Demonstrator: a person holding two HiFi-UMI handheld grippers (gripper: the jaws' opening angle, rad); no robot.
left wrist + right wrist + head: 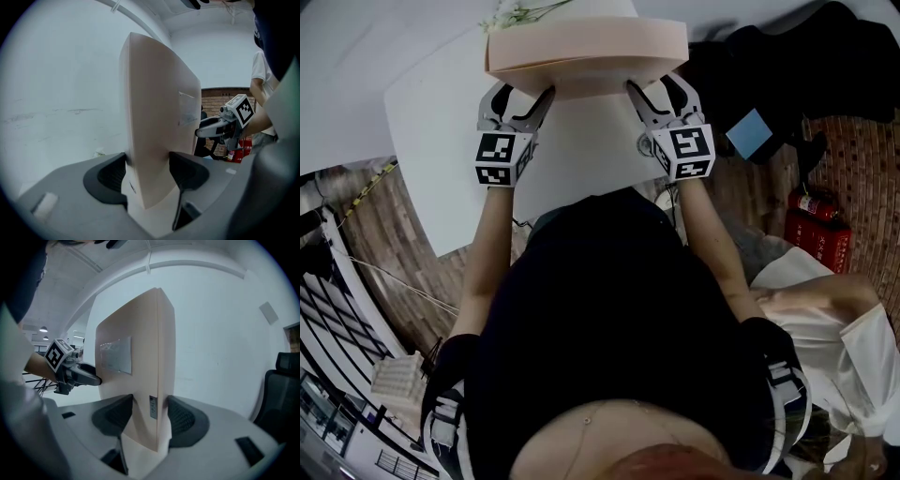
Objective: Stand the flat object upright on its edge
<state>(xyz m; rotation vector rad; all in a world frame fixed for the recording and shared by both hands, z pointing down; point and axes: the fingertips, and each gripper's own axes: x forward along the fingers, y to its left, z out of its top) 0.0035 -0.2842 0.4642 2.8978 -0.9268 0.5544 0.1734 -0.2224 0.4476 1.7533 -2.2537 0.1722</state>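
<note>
The flat object is a pale pink slab-like box (586, 47), held over the white table (431, 112) at the top of the head view. My left gripper (517, 101) is shut on its left near corner, my right gripper (661, 94) on its right near corner. In the left gripper view the box (157, 117) rises edge-on between the pads, which press both broad faces around the left gripper (147, 171). In the right gripper view the box (136, 362) stands the same way in the right gripper (150, 416). Whether its far edge touches the table is hidden.
A green sprig (520, 14) lies on the table just behind the box. Right of the table stands a black chair with a blue pad (750, 131), a red fire extinguisher (816, 220) and a person in white (825, 309). The table's near edge runs beside my left arm.
</note>
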